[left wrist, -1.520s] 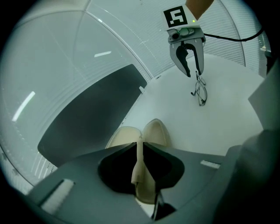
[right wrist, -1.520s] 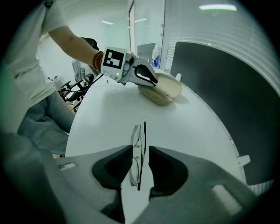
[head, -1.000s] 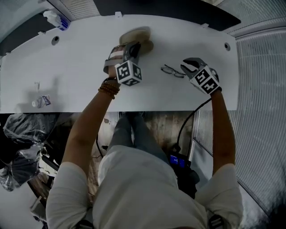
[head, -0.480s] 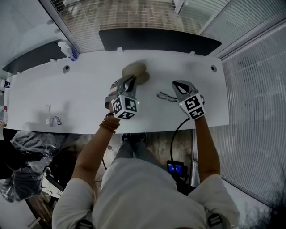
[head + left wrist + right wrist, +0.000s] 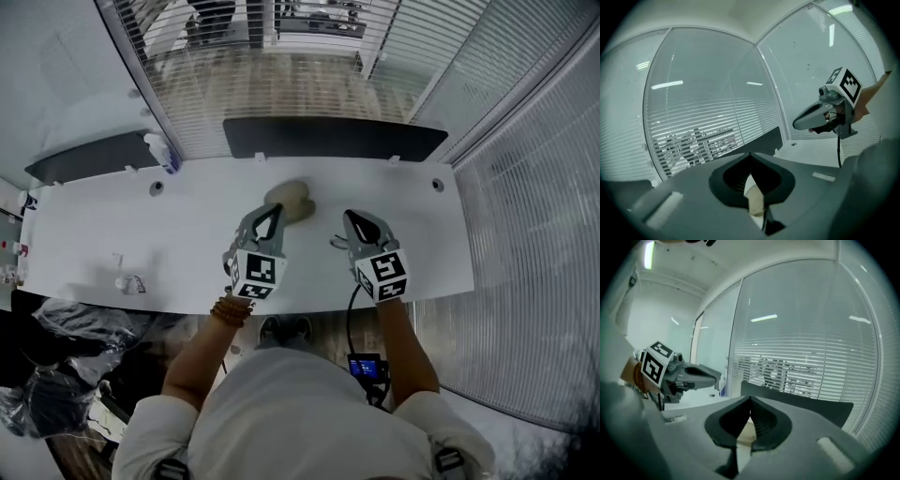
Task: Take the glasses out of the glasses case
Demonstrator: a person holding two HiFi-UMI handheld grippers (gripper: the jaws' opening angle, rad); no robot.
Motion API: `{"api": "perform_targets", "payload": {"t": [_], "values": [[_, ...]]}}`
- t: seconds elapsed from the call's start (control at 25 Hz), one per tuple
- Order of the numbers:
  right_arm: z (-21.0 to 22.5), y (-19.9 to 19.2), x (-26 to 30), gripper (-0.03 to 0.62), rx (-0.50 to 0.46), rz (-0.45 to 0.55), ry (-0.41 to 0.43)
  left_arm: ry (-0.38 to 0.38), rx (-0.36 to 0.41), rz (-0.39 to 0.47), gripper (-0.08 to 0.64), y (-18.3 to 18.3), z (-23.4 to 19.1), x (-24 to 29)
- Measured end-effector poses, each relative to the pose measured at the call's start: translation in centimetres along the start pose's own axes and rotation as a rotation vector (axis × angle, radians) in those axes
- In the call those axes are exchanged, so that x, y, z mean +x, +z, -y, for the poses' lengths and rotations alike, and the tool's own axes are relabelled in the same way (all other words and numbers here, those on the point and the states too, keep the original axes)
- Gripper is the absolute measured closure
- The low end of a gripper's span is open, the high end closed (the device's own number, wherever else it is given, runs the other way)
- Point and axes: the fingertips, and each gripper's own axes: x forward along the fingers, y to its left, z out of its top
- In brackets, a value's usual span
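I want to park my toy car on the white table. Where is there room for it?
Two bare patches: the wide stretch between the small bottle and the left gripper, and the table's right end past the right gripper. The middle is crowded: the glasses case and the glasses lie close together, with both grippers above them.

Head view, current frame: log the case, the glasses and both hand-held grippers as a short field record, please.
left hand-held gripper: shut, empty, held above table
right hand-held gripper: shut, empty, held above table
table: long, white
glasses case: beige, on table, just beyond left hand-held gripper
glasses: on table right of case, outside it, partly hidden by right hand-held gripper
task status: glasses appear already out
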Motion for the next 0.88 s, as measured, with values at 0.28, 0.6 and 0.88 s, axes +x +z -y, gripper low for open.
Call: {"api": "perform_targets", "payload": {"t": [0.28,0.6,0.88], "values": [[-3.5,4.3,-1.0,0.591,-0.015,0.090,-0.011,-0.043,-0.135,0.072,0.557,3.5,0.0,-3.0],[-6.9,7.1,-3.3,0.591,0.101,0.187,-0.027,-0.077,-0.201,0.184,0.557,7.1,1.2,-6.5],[-8.9,8.2,-4.0,0.591,0.151,0.233,-0.039,-0.095,-0.307,0.212,0.557,7.8,1.7,-8.1]]}}
